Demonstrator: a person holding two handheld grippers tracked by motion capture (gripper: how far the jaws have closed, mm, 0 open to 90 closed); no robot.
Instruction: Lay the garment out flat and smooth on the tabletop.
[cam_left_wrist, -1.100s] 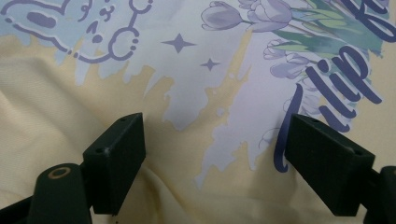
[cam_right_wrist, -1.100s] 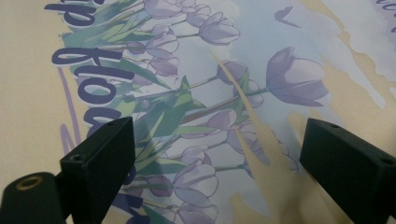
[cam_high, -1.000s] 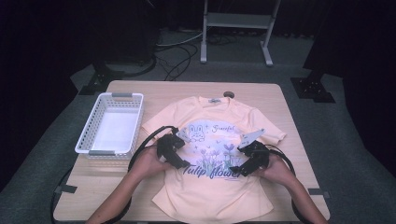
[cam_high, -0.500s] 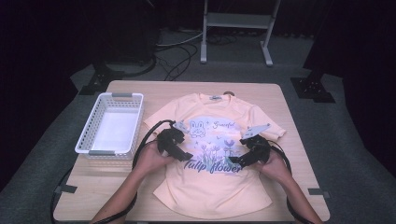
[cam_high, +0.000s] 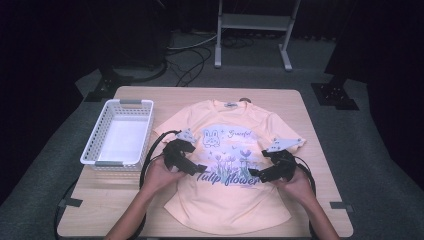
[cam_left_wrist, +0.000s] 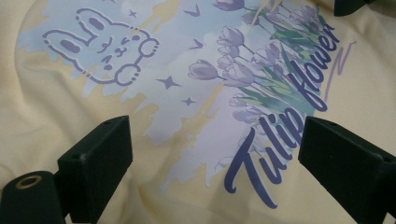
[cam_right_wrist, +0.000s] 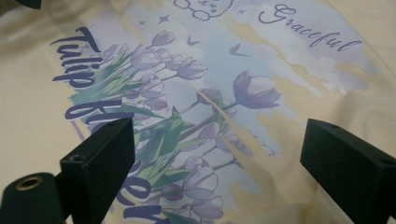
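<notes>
A pale orange T-shirt (cam_high: 225, 205) with a rabbit and "Tulip flower" print lies flat, front up, on the wooden table (cam_high: 200, 95). My left gripper (cam_high: 194, 168) rests low over the shirt's left middle, pointing toward the print. Its jaws have just been opening and stand wide apart in the left gripper view (cam_left_wrist: 215, 140), with only flat fabric (cam_left_wrist: 46, 116) beneath them. My right gripper (cam_high: 256, 175) sits over the right middle of the shirt, pointing inward. Its jaws (cam_right_wrist: 217, 140) are also spread wide above the tulip print (cam_right_wrist: 252, 91), gripping nothing.
A white plastic basket (cam_high: 120, 105) stands on the table's left side, beside the shirt's left sleeve. Black cables loop from both grippers along the table. Beyond the far edge are a metal stand (cam_high: 252, 20) and floor cables.
Both hands stay almost where they were over the shirt's middle. The shirt lies as before.
</notes>
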